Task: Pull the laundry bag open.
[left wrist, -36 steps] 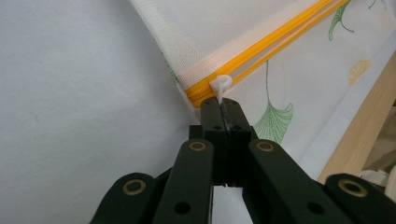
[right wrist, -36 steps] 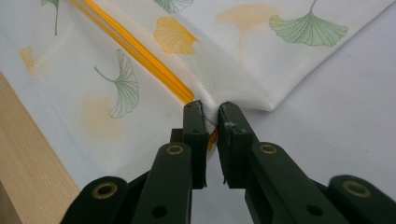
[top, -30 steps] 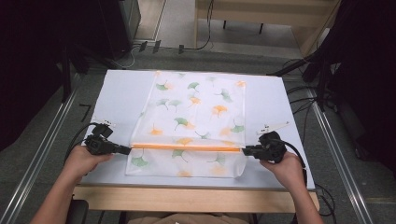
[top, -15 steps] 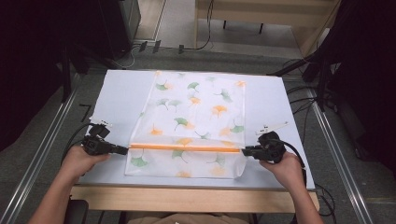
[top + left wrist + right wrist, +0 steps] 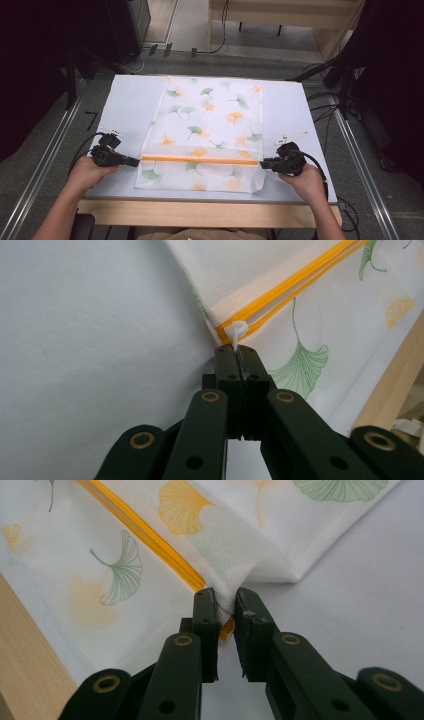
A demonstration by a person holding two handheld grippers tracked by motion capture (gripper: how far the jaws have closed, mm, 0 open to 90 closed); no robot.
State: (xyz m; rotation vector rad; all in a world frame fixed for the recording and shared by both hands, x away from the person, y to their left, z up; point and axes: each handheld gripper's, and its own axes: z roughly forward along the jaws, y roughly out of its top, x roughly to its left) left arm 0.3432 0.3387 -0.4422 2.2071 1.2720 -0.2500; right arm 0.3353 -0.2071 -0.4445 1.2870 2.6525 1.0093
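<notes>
A white mesh laundry bag (image 5: 207, 130) printed with ginkgo leaves lies flat on the pale blue table (image 5: 127, 107). Its orange zipper (image 5: 200, 160) runs across the bag's near part. At the zipper's left end, the left gripper (image 5: 235, 351) is clamped on the white zipper pull (image 5: 235, 331). At the right end, the right gripper (image 5: 226, 600) has its jaws slightly apart and lately widening, with mesh bunched between them, perhaps loosely held.
</notes>
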